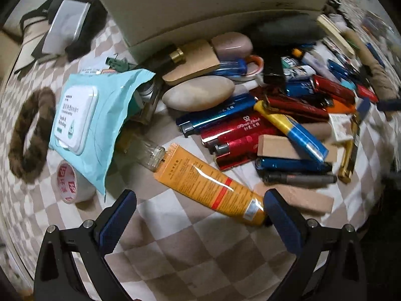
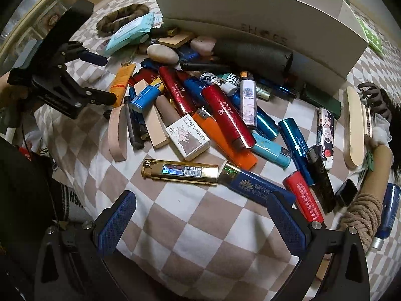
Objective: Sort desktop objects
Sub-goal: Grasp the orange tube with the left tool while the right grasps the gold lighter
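A heap of several lighters point(image 1: 240, 130) in red, blue and orange lies on the checkered cloth point(image 1: 190, 250) in front of a white box point(image 1: 200, 7). An orange tube point(image 1: 210, 185) lies just ahead of my left gripper point(image 1: 200, 215), which is open and empty; the tube's cap end touches the right finger. In the right wrist view a gold lighter point(image 2: 179, 171) and a dark blue lighter point(image 2: 255, 185) lie just beyond my open, empty right gripper point(image 2: 200, 215). The left gripper point(image 2: 100, 77) shows at the heap's left edge there.
A pale blue wipes pack point(image 1: 82, 120), a tape roll point(image 1: 71, 181) and a brown furry hair ring point(image 1: 30, 135) lie left. A beige pebble-shaped case point(image 1: 198, 92), wooden blocks point(image 1: 278, 148) and a nail-polish box point(image 2: 188, 138) mix with the heap. A wooden comb point(image 2: 352, 128) and rope coil point(image 2: 363, 215) sit right.
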### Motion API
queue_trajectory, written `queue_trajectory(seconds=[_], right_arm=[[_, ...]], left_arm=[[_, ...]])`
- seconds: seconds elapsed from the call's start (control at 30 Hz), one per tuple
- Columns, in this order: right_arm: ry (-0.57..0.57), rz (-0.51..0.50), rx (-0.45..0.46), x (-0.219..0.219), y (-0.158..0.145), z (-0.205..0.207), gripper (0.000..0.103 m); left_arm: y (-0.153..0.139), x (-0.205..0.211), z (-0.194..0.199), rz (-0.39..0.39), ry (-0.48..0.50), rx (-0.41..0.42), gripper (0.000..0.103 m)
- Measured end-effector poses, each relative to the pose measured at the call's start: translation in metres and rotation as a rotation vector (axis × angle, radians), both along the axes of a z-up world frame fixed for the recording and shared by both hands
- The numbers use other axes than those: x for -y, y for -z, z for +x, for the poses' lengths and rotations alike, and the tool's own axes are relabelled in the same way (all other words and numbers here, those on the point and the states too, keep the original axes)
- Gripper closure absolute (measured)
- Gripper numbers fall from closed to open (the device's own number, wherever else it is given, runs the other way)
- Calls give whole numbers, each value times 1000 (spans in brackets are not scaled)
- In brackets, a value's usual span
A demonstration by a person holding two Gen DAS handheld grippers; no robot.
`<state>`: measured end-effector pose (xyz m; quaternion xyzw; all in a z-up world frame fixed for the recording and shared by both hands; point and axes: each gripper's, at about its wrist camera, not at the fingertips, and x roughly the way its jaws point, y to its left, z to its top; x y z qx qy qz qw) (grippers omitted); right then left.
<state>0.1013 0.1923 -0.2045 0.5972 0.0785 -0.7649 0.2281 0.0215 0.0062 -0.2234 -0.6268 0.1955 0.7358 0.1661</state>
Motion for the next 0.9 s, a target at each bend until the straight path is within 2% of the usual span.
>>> queue_trajectory(seconds=[0.17, 0.2, 0.43, 0.5, 0.63, 0.9], right_arm=[[-17, -30, -47, 3, 7, 2, 0], [-18, -42, -50, 3, 8, 2, 0], [-40, -137, -36, 7, 10, 3, 0], [-60, -128, -41, 13, 10, 4, 0], [-77, -109, -29, 19, 16, 2, 0], [-115, -84, -25, 32, 24, -3, 0]], left_arm=[[3, -2, 4, -24, -55, 34, 3], [4, -3, 5, -27, -59, 42, 7], [8, 3, 12, -58, -78, 68, 9], [13, 5, 17, -88, -53, 82, 14], [10, 13, 19, -79, -55, 87, 14], [4, 33, 20, -127, -47, 44, 14]])
